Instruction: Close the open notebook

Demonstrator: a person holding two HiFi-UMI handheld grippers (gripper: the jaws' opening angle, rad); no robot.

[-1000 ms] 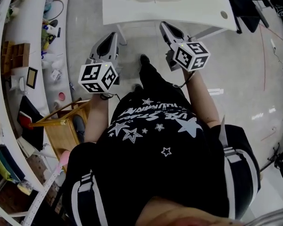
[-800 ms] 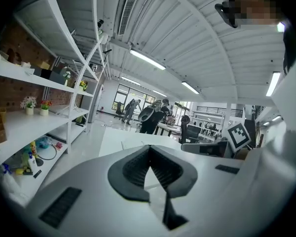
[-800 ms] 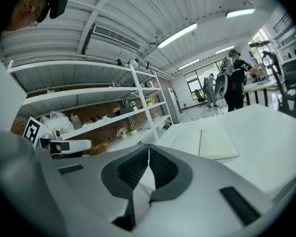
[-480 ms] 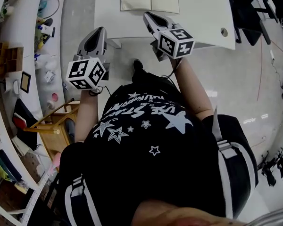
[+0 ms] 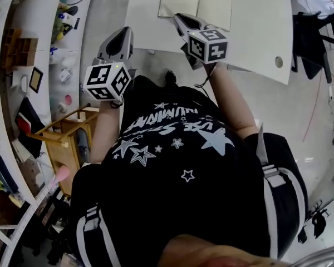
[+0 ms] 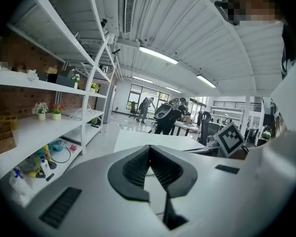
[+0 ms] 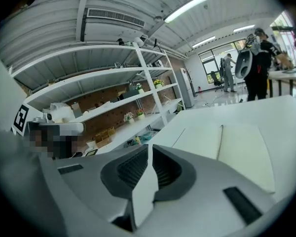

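A white table (image 5: 256, 32) stands ahead, with a round cable hole (image 5: 278, 62) by its near right corner. A black chair (image 5: 317, 38) sits off its right edge. On the left, white shelving (image 5: 44, 32) carries a small picture frame (image 5: 36, 79), a wooden organiser (image 5: 19, 49) and potted flowers (image 6: 39, 108). A wooden stand (image 5: 67, 135) sits on the floor beside it. Distant people (image 6: 165, 117) stand under strip lights (image 6: 158, 55).

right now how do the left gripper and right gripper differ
The right gripper reaches over the table edge, just short of the open notebook; the left gripper sits by the table's left corner, farther from it. The right gripper slants inward sharply, the left gripper only slightly. Both are shut and empty.
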